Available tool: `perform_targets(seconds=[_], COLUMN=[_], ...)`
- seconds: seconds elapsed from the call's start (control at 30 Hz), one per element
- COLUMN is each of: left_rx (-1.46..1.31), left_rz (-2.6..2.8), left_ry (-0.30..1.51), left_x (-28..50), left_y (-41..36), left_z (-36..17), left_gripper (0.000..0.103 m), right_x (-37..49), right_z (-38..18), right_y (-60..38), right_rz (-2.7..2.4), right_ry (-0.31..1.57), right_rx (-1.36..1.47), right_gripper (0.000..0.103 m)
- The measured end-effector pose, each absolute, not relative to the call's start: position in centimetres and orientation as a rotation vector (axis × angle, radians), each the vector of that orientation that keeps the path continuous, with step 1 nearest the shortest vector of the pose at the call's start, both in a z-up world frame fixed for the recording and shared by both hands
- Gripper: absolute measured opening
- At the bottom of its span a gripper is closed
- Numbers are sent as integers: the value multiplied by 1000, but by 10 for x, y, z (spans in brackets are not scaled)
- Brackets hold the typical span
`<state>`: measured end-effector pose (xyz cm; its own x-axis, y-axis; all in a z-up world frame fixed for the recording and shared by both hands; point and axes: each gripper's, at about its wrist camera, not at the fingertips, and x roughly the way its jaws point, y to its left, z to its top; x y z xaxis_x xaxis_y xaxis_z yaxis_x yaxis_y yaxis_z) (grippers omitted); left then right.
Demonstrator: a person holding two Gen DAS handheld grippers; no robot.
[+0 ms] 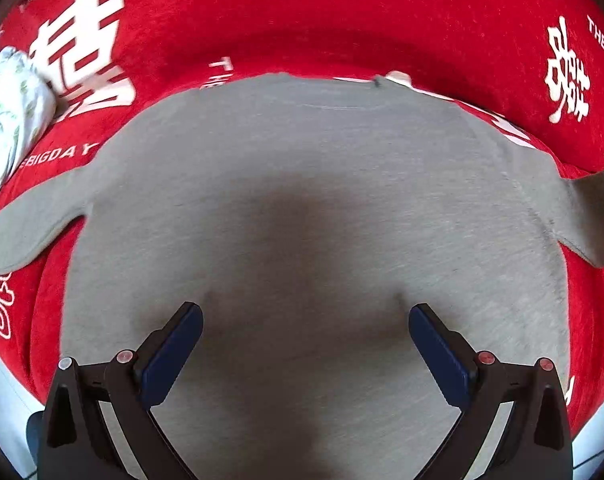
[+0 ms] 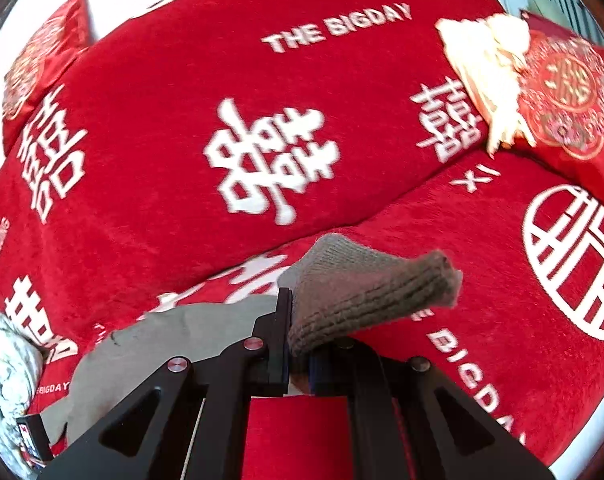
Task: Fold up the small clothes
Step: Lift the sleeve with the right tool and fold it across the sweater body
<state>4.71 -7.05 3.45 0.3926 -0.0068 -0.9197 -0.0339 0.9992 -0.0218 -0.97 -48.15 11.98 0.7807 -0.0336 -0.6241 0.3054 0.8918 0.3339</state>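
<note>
A small grey sweater [image 1: 310, 200] lies flat on a red blanket, sleeves spread to both sides. My left gripper [image 1: 306, 320] is open, its blue-padded fingers [image 1: 174, 352] resting on or just above the sweater's lower body. In the right wrist view my right gripper [image 2: 298, 344] is shut on the ribbed cuff of the grey sleeve [image 2: 366, 292], which sticks out past the fingers, lifted off the blanket. The sweater's body [image 2: 174, 340] shows to the left.
The red blanket [image 2: 182, 80] with white characters and lettering covers the surface. A pale floral cloth bundle [image 1: 10, 116] lies at the left. A cream cloth [image 2: 490, 72] and a red patterned cushion [image 2: 570, 100] lie at the far right.
</note>
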Motion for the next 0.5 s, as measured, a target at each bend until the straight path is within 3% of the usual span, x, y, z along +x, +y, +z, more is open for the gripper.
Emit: perform_targets(seconds=[0.5], left_rx=[-104], left_rz=[18], left_ry=[1108], left_x=[21], left_y=[20], left_z=[44], left_gripper=[103], right_x=[26], right_z=[142], right_y=[-318], right_rz=[-84], right_ry=[663], right_rx=[315], right_gripper=[7])
